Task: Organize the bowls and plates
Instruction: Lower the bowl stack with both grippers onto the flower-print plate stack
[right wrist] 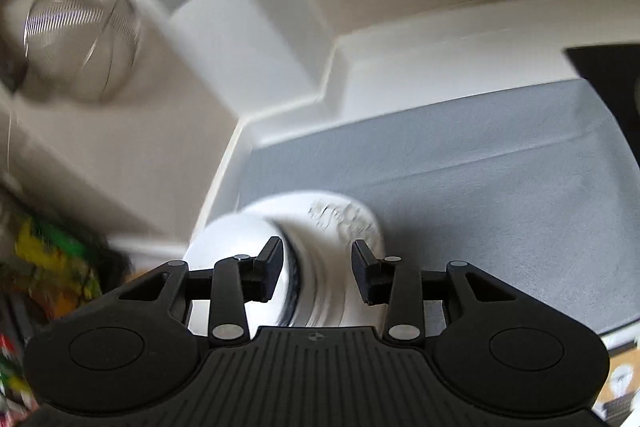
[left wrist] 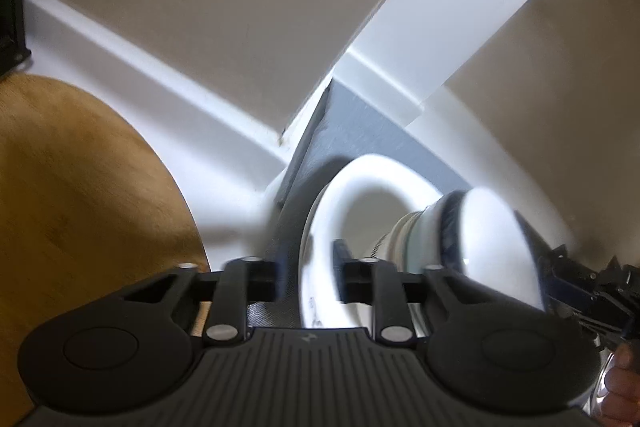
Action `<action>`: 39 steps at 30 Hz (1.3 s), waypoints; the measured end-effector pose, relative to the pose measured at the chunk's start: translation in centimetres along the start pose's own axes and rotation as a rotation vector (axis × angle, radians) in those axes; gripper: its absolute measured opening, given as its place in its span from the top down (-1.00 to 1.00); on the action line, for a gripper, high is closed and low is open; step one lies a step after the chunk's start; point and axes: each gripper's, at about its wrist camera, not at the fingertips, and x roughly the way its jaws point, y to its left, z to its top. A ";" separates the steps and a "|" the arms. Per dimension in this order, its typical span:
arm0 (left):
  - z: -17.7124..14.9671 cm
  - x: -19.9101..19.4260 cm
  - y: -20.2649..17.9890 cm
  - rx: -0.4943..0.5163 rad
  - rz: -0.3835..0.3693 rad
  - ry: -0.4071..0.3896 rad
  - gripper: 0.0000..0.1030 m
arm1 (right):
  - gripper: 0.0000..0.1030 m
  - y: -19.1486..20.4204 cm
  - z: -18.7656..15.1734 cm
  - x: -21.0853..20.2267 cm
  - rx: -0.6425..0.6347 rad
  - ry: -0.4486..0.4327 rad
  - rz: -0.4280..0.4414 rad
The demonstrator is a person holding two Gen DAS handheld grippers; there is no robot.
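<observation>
Left hand-held gripper (left wrist: 308, 277) — white bowl (left wrist: 360, 211) between fingers

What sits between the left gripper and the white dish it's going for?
Nothing visible. The left gripper already straddles the rim of the white dish, one finger on each side. The stacked bowls held by the right gripper lie beside it, not in between. Blur hides actual contact.

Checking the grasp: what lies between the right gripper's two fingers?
The side of a white bowl fills the right gripper's gap, shown in the right wrist view.
</observation>
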 end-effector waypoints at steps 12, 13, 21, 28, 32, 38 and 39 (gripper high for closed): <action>-1.1 0.3 -2.1 0.097 0.059 0.028 0.92 | 0.19 -3.9 -3.3 5.0 0.089 0.161 -0.091; -1.0 0.5 -2.1 0.085 0.055 0.035 0.92 | 0.19 -4.0 -3.4 5.3 0.083 0.168 -0.088; -0.7 2.7 -2.0 0.076 0.037 0.061 0.80 | 0.19 -4.7 -3.9 7.4 0.100 0.237 -0.082; -0.8 3.5 -1.9 0.076 0.018 0.077 0.66 | 0.21 -4.7 -4.1 8.9 0.114 0.288 -0.015; -1.1 3.7 -2.7 0.105 0.047 0.070 0.57 | 0.38 -4.8 -3.9 9.2 0.105 0.302 0.021; -1.5 4.2 -4.5 0.107 0.083 0.076 0.57 | 0.40 -5.4 -3.8 8.7 0.079 0.305 0.042; -1.6 4.3 -5.0 0.112 0.083 0.078 0.57 | 0.40 -5.5 -3.7 8.6 0.076 0.304 0.040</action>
